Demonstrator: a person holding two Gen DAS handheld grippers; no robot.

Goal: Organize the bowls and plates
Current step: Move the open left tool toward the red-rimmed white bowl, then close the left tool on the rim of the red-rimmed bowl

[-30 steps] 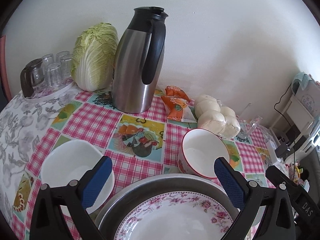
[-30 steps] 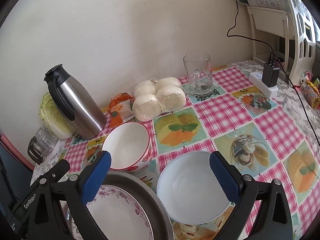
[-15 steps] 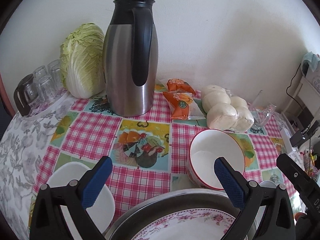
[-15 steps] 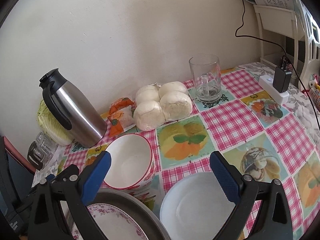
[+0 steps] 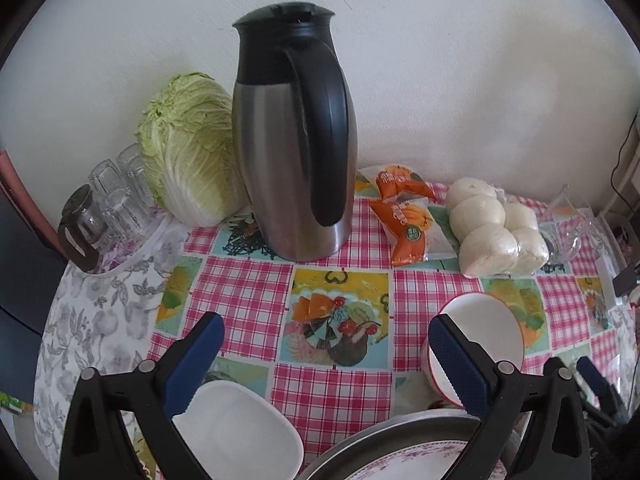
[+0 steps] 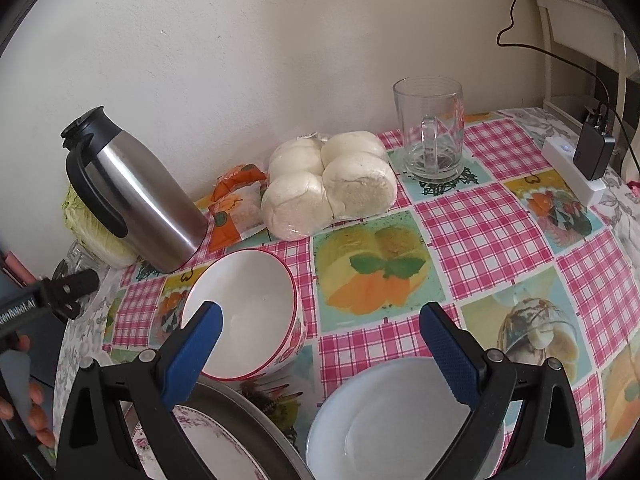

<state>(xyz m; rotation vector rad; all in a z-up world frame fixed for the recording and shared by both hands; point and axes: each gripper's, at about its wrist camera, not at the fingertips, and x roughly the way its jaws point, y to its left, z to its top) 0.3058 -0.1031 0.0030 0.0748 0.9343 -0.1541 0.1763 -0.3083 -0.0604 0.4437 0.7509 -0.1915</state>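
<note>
In the left wrist view my left gripper [image 5: 324, 344] stands open above the checked tablecloth with nothing between its fingers. Below its left finger lies a white squarish bowl [image 5: 236, 428]. A red-rimmed bowl [image 5: 484, 332] sits behind its right finger. A floral plate [image 5: 420, 464] rests in a metal pan [image 5: 380, 440] at the bottom edge. My right gripper [image 6: 322, 332] is open and empty too. The same red-rimmed bowl [image 6: 244, 312] is by its left finger, and a shallow white bowl [image 6: 400, 420] lies under its right finger. The metal pan [image 6: 240, 412] holds the floral plate [image 6: 200, 440].
Along the wall stand a steel thermos jug [image 5: 292, 140], a cabbage [image 5: 188, 148], several glasses [image 5: 112, 200], orange snack packets [image 5: 404, 216], bagged white buns [image 6: 328, 184] and a glass mug [image 6: 430, 132]. A power strip [image 6: 572, 168] lies at the right. A person's fingers [image 6: 36, 412] hold the left gripper's handle.
Both grippers have moved forward toward the wall. The dishes have slid lower in each view and the thermos looms larger. Both stay open and empty.
</note>
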